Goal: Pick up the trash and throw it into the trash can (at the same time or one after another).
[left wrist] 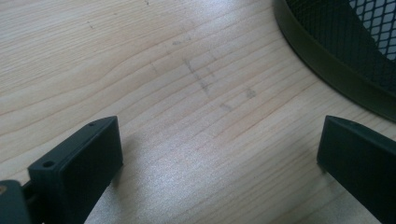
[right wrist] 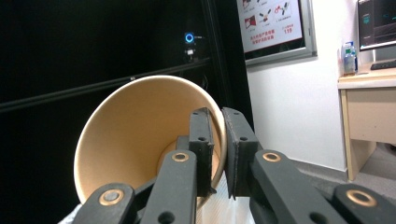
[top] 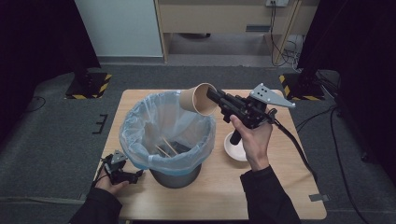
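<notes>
Right claw (top: pixel 211 96) pinches the rim of the paper cup (top: pixel 198 99), one jaw inside, one outside | cup lies tipped on its side above the bin (top: pixel 175 176) with the blue bag (top: pixel 135 126) | white bowl (top: pixel 232 149) sits just beside the bin on the worktop (top: pixel 280 186) | left claw (left wrist: pixel 219 154) is spread wide, low over the worktop near the bin's bottom

White bowl (top: pixel 235 148) on wooden table (top: pixel 280 196), right of the bin; two sticks (top: pixel 164 148) inside bin.
</notes>
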Motion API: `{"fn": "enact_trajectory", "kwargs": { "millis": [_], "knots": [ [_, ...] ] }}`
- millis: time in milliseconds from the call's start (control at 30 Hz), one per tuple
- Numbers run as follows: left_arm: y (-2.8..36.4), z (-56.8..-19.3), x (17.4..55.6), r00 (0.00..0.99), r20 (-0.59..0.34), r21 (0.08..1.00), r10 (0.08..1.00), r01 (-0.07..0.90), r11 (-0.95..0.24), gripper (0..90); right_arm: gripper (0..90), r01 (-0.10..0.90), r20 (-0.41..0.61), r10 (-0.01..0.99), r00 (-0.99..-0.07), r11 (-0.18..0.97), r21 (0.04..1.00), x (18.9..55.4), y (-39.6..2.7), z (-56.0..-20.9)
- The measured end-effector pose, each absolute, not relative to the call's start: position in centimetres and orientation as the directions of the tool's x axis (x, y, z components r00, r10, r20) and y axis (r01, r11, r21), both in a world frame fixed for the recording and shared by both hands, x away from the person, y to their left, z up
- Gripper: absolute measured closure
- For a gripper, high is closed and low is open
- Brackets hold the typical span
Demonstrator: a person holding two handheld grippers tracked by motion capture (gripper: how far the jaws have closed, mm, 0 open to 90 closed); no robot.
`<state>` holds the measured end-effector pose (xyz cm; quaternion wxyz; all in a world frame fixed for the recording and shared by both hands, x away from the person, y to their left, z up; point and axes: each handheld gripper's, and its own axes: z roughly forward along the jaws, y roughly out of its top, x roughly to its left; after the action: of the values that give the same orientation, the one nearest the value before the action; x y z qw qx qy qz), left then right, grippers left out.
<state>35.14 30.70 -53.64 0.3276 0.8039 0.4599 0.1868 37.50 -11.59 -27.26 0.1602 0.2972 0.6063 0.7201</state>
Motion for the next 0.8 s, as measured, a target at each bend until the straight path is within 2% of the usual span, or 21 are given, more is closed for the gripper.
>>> {"fn": "enact_trajectory", "kwargs": {
  "millis": [400, 433, 600, 733, 800],
  "knots": [
    [30.7, -53.6, 35.1, 0.508, -0.001, 0.698, 0.862, 0.617, -0.363, 0.0, 82.2, 0.165, 0.221, 0.583, -0.782, -0.149, 0.975, 37.8, -10.1, -28.5],
    [30.7, -53.6, 35.1, 0.508, -0.001, 0.699, 0.862, 0.617, -0.363, 0.0, 78.1, 0.182, 0.225, 0.576, -0.786, -0.133, 0.974, 37.9, -9.9, -28.8],
    [30.7, -53.6, 35.1, 0.508, -0.001, 0.699, 0.862, 0.617, -0.363, 0.0, 69.0, 0.197, 0.216, 0.567, -0.795, -0.095, 0.976, 38.2, -9.3, -29.3],
    [30.7, -53.6, 35.1, 0.508, -0.001, 0.698, 0.862, 0.617, -0.363, 0.0, 63.3, 0.192, 0.214, 0.569, -0.794, -0.099, 0.976, 38.2, -9.8, -28.9],
    [30.7, -53.6, 35.1, 0.508, -0.001, 0.699, 0.862, 0.617, -0.363, 0.0, 57.5, 0.178, 0.210, 0.582, -0.785, -0.112, 0.978, 38.1, -10.5, -28.4]
  ]
}}
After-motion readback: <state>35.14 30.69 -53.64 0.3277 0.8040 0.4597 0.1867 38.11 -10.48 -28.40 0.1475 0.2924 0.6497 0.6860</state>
